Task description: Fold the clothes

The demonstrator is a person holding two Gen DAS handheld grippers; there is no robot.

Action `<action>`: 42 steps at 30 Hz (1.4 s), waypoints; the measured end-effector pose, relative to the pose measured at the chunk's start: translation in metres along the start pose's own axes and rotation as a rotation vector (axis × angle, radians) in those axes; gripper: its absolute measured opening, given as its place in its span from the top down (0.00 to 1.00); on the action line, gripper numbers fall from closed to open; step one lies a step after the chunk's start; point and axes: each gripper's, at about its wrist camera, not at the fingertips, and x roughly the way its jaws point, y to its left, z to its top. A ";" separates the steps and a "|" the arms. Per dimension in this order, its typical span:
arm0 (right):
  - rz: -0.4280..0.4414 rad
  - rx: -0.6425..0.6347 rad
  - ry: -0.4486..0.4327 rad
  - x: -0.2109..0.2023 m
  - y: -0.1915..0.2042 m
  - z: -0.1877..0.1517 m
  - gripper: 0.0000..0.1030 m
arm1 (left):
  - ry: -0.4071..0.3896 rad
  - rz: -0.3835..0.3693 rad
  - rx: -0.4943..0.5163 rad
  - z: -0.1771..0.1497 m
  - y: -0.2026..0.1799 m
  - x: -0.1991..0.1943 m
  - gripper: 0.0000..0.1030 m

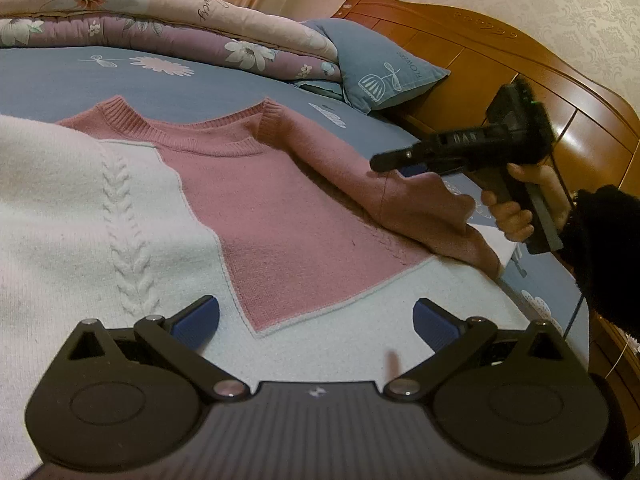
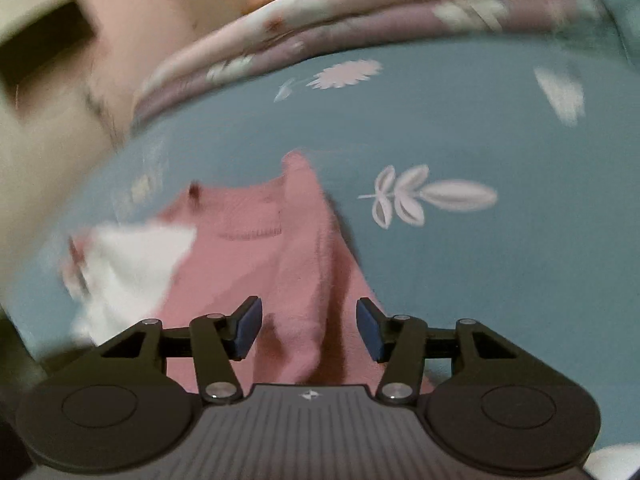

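Observation:
A pink and white knit sweater lies flat on the blue bedsheet, neck toward the far side. Low over its white hem, my left gripper is open with nothing between its fingers. The pink sleeve lies bunched along the sweater's right edge. A hand holds my right gripper just above that sleeve. In the blurred right wrist view the right gripper is open. The pink sleeve runs between its blue pads, which stand clear of the cloth.
Folded floral quilts are stacked along the far side of the bed. A blue pillow leans by the wooden headboard at the right. A dark-sleeved arm reaches in from the right.

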 end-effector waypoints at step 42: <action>-0.918 -0.597 0.108 0.078 0.005 0.047 0.76 | -0.002 -0.003 -0.003 0.000 0.002 0.001 0.01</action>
